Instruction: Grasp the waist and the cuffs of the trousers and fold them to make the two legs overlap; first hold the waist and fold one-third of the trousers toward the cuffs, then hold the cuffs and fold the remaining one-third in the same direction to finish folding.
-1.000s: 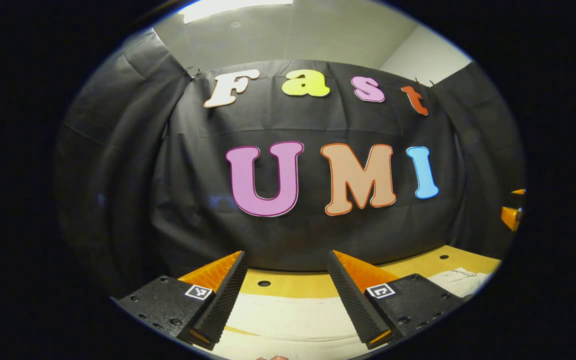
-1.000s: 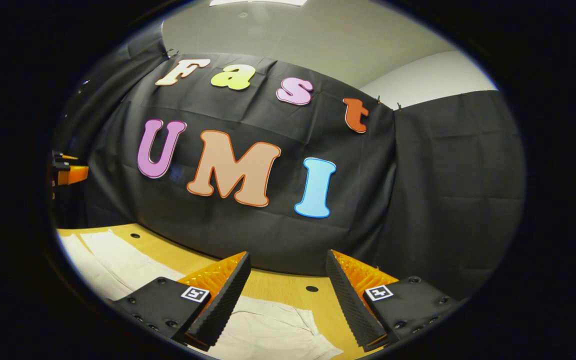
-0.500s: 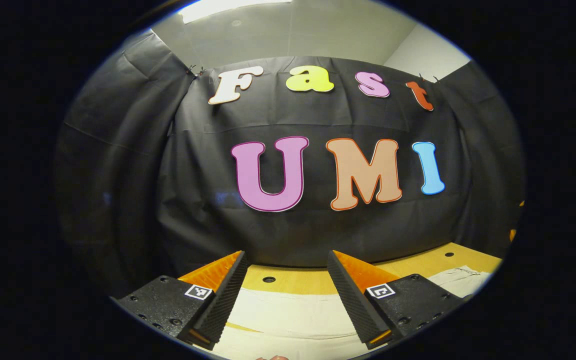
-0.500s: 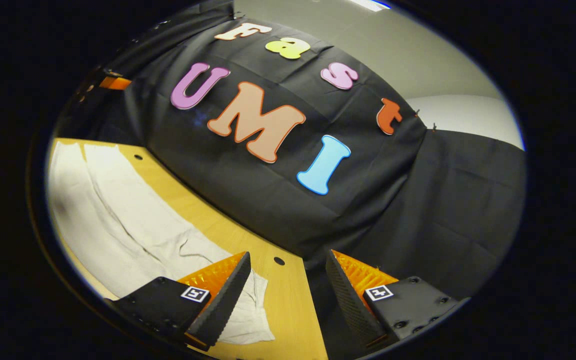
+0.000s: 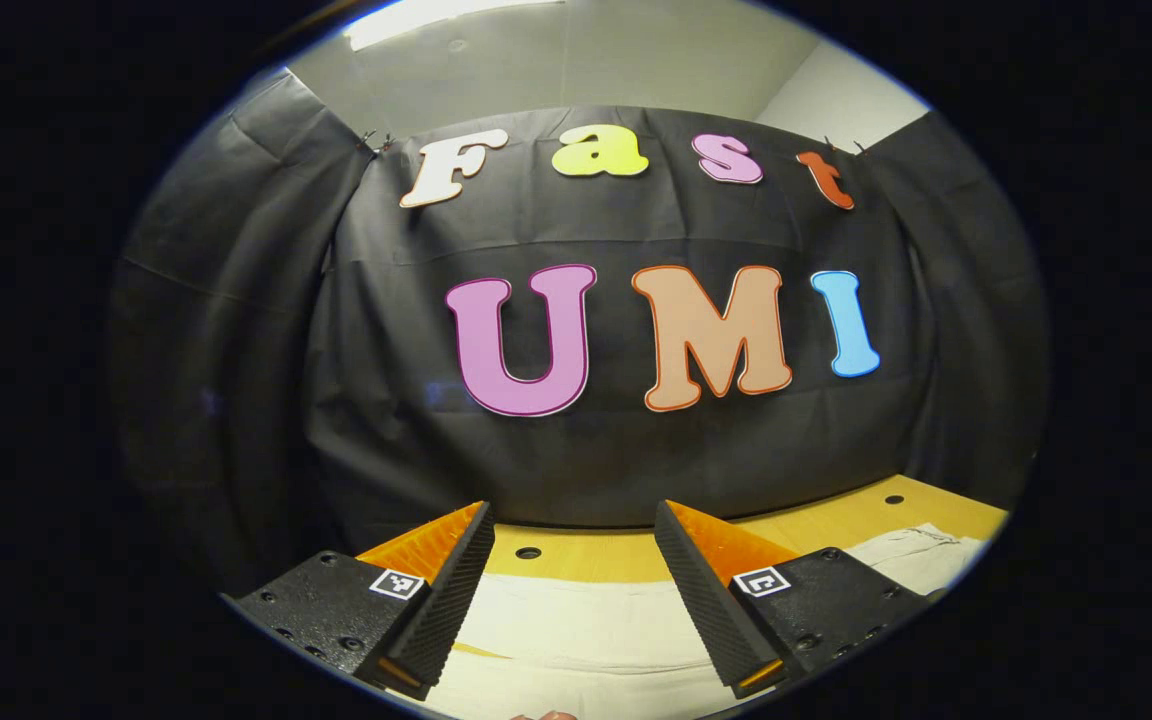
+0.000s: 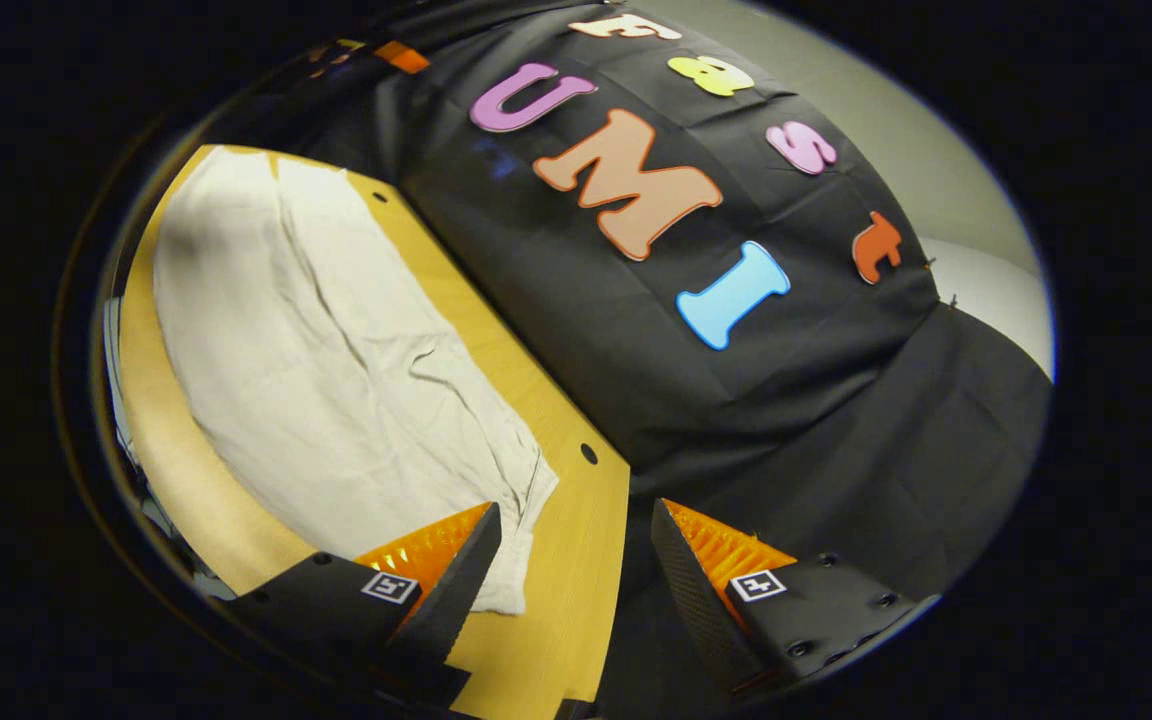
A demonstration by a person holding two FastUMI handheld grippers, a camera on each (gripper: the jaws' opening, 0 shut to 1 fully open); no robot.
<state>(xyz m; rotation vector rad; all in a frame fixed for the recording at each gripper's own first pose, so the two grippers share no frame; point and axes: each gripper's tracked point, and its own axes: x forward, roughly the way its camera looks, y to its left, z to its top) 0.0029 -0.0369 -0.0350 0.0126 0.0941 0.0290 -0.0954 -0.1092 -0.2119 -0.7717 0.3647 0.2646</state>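
Observation:
Cream-white trousers (image 6: 326,370) lie flat on the wooden table (image 6: 566,560), both legs stretching away to the upper left in the right gripper view, the waist end nearest my right gripper (image 6: 576,590). That gripper is open and hangs above the table's right end, just past the waist edge, holding nothing. In the left gripper view, the trousers (image 5: 576,625) show as a pale band below my left gripper (image 5: 576,590), which is open and empty above the cloth. The other gripper (image 6: 391,52) peeks in at the far top left of the right gripper view.
The table (image 5: 596,555) has small round holes (image 5: 528,552) near its back edge. The black cloth wall (image 5: 576,450) stands close behind the table. In the right gripper view the table's right edge (image 6: 616,600) drops off beside the black cloth.
My right gripper has rolled and tilted down, bringing far more of the trousers and table into its view. The left gripper has barely moved.

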